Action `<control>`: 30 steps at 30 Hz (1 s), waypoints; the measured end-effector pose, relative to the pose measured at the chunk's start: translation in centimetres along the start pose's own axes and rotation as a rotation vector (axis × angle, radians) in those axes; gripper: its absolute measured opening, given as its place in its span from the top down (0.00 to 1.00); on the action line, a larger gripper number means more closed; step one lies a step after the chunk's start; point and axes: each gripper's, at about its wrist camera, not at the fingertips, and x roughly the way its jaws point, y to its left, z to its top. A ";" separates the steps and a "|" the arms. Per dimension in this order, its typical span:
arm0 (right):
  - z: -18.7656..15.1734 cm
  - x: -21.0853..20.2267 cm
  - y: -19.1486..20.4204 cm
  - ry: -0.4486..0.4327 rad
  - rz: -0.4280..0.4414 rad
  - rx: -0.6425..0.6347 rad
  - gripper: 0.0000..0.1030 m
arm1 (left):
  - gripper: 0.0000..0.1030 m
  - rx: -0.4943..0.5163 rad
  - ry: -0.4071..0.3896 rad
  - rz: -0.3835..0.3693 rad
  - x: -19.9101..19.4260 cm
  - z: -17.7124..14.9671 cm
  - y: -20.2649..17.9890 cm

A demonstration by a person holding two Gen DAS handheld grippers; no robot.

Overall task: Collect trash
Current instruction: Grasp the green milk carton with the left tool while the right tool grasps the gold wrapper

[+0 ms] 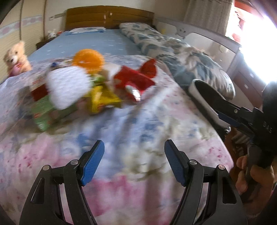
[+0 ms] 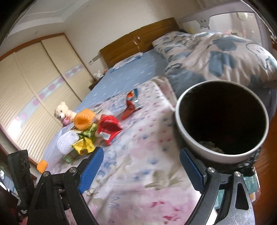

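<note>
A pile of trash lies on the floral blanket: a red wrapper, a yellow wrapper, a white foam net, an orange foam net and a green box. Another red wrapper lies farther back. My left gripper is open and empty, short of the pile. My right gripper is open and empty. A white bin with a dark inside stands just outside its right finger; something pale lies inside.
A teddy bear sits at the bed's left edge. A folded blue-patterned quilt runs along the right side. The wooden headboard is at the back, a wardrobe to the left. A hand holds the right gripper.
</note>
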 end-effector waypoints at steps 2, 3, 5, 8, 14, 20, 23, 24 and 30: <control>-0.2 0.4 0.9 0.009 0.010 -0.012 0.12 | 0.29 -0.024 -0.004 0.015 -0.4 -0.2 1.4; -0.3 0.7 1.4 0.013 0.017 -0.019 0.12 | 0.29 -0.037 -0.007 0.022 -0.6 -0.3 2.0; -0.6 1.0 2.1 0.021 0.027 -0.027 0.12 | 0.29 -0.060 -0.010 0.037 -1.0 -0.5 3.3; -0.9 1.8 3.4 0.034 0.042 -0.045 0.12 | 0.29 -0.082 -0.017 0.057 -1.5 -0.8 4.9; -1.7 3.0 6.0 0.064 0.073 -0.087 0.12 | 0.29 -0.106 -0.021 0.101 -2.1 -1.0 8.0; -2.1 4.5 8.3 0.092 0.109 -0.127 0.12 | 0.26 -0.090 -0.017 0.129 -2.1 -0.2 11.0; -2.3 5.3 9.4 0.100 0.128 -0.152 0.12 | 0.23 -0.052 -0.009 0.136 -1.8 0.8 12.3; -2.3 5.6 9.7 0.104 0.132 -0.160 0.13 | 0.22 -0.039 -0.005 0.136 -1.6 1.1 12.6; -2.3 7.5 11.4 0.128 0.164 -0.190 0.15 | 0.21 0.033 0.059 0.115 0.1 3.1 14.9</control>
